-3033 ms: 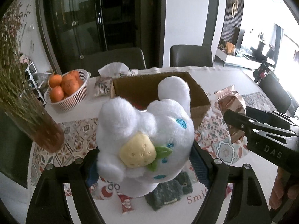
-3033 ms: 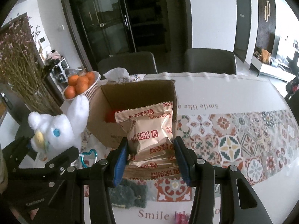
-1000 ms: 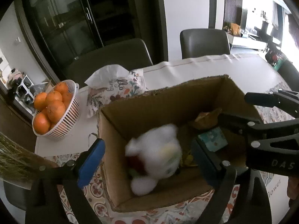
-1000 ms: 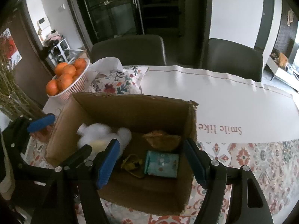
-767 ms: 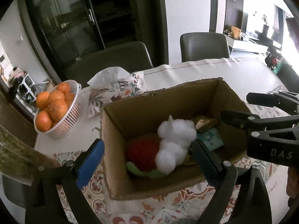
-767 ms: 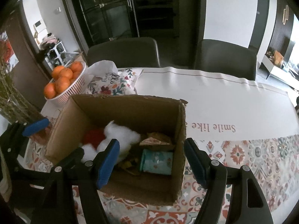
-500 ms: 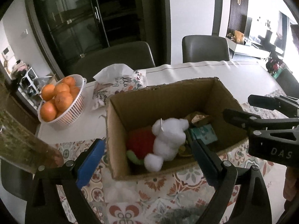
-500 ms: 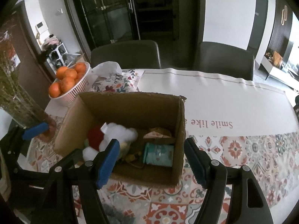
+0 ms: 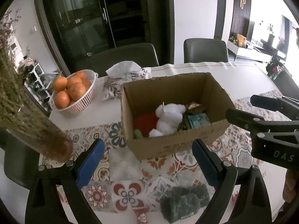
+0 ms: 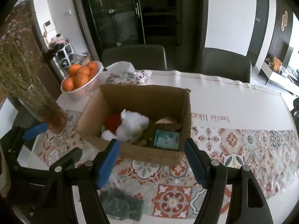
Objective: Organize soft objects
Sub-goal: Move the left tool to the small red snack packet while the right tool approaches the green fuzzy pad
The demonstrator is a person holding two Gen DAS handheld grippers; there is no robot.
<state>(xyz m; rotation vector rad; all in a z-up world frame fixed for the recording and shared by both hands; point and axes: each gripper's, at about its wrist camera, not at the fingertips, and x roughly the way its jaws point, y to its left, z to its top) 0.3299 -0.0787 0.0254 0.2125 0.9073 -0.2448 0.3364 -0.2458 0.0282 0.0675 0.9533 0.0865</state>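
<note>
Both tongs are empty and spread wide now. The left tongs (image 9: pixel 147 158) let go of the white plush (image 9: pixel 168 119), which now lies in the cardboard box (image 9: pixel 179 143) ahead; same for the right tongs (image 10: pixel 151 158) and their biscuit pack. Only the right view shows "Smile like" on the tabletop (image 10: pixel 233 102).

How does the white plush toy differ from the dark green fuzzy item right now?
The white plush toy lies inside the cardboard box; the dark green fuzzy item lies outside it on the patterned table runner. The toy is bright white, the item dark. Both look soft, and neither is gripped.
</note>
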